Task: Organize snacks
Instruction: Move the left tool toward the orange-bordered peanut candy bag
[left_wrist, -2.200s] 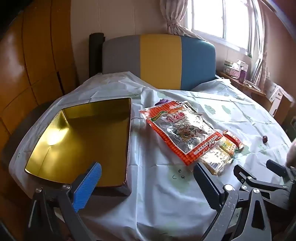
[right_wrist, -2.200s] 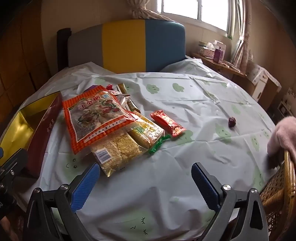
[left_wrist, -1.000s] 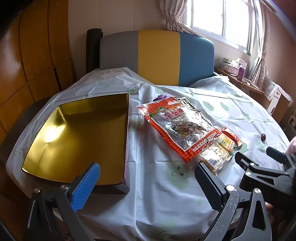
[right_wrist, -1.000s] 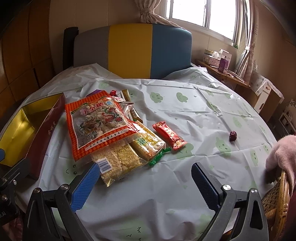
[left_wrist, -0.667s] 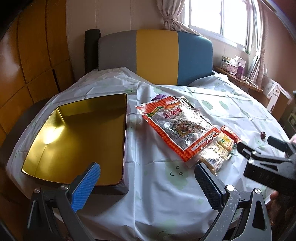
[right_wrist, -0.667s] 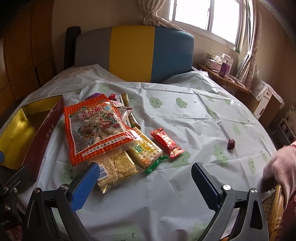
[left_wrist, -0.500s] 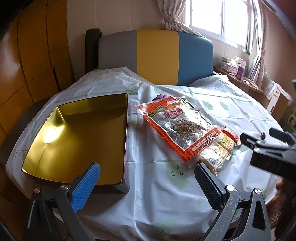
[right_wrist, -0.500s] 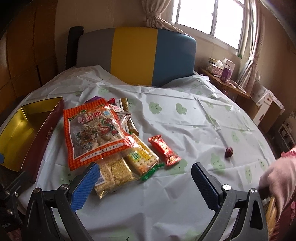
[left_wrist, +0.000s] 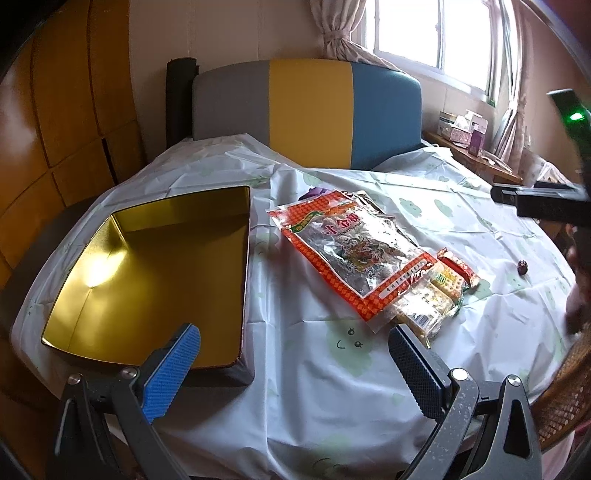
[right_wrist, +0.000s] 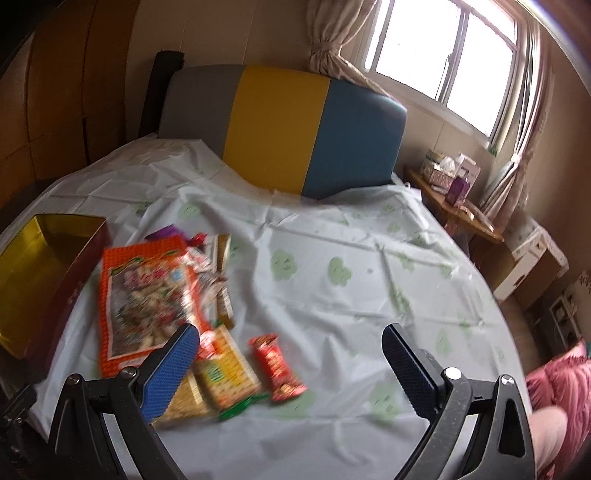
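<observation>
Leftmost on the worktop (left_wrist: 332, 387) sits the open gold tin (left_wrist: 155, 273), nothing in it, straight ahead of the left gripper (left_wrist: 291, 363), whose jaws stand wide with nothing between them. Just right of the tin lies the snack pile: a big orange bag (left_wrist: 354, 254) on top, its long axis slanting from far-left to near-right, with cracker packs (left_wrist: 432, 299) poking out beneath its near end and a red bar (right_wrist: 277, 367) beside them. Farther right, the right gripper (right_wrist: 290, 367) hovers above the pile's near end, jaws also wide and holding nothing; the red bar lies lengthwise between them, so I judge that hand better placed for a first pick. The pile lies left-forward of it.
</observation>
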